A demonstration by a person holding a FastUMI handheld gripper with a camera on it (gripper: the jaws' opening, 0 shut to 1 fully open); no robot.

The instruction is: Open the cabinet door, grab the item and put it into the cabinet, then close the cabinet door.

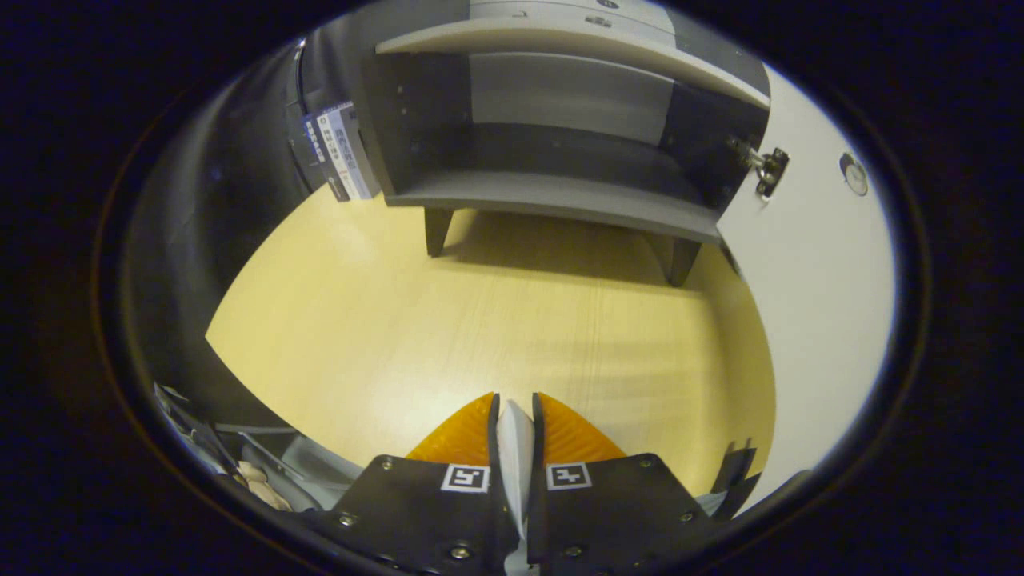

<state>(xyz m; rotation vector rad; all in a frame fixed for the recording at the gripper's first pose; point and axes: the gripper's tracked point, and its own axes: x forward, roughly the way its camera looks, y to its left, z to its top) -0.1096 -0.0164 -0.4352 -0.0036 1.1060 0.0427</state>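
Note:
A grey cabinet [552, 128] on short legs stands on the pale wooden table [448, 320], well beyond my fingers. Its white door [808, 264] is swung wide open to the right, with a metal hinge [764, 168] at the opening's edge and a round knob [854, 174] on the door. The lower compartment [560, 160] inside looks bare. My gripper [514, 412] is low over the table and shut on a thin white item [516, 448], which stands pinched edge-on between the two fingers.
A small printed box [342, 152] leans beside the cabinet's left wall. A shelf board [560, 48] divides the cabinet above the lower compartment. Bare tabletop stretches between my fingers and the cabinet legs. Clutter lies below the table's left edge.

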